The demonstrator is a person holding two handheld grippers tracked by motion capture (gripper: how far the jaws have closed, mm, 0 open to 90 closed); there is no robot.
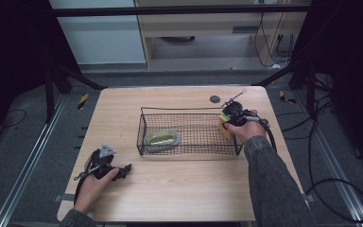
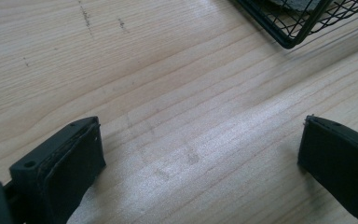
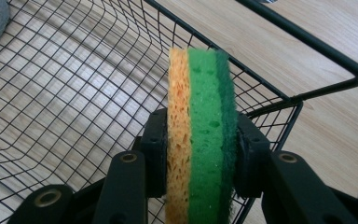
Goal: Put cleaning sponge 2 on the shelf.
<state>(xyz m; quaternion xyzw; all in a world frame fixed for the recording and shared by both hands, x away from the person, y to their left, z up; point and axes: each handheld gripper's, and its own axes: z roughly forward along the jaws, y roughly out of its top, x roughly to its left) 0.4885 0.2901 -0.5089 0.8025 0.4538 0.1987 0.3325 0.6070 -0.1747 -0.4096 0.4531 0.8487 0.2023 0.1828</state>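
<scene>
No brand, label or readable writing shows on anything here.

The black wire basket [image 1: 189, 132] sits near the middle of the wooden table [image 1: 179, 189], and it serves as the landmark. At the basket's right end, the right gripper [image 1: 227, 124] is held by the person's right hand [image 1: 248, 130], with the grey-sleeved forearm running back toward the near right corner of the table. In the right gripper view its jaws are clamped on a sponge [image 3: 203, 140], which stands on edge between them, its orange layer on one side, light green in the middle and a dark green scouring layer on the other. The sponge is held over the basket's right end, just inside its corner rim.

Inside the basket, toward its left end, lies a pale green dish-like thing [image 1: 161, 138]; I cannot tell what it is.

Near the basket's near left corner, the left gripper [image 1: 125, 169] rests low at the tabletop in the left hand [image 1: 93, 186]. Its jaws stand wide apart over bare wood, with nothing between them.
</scene>
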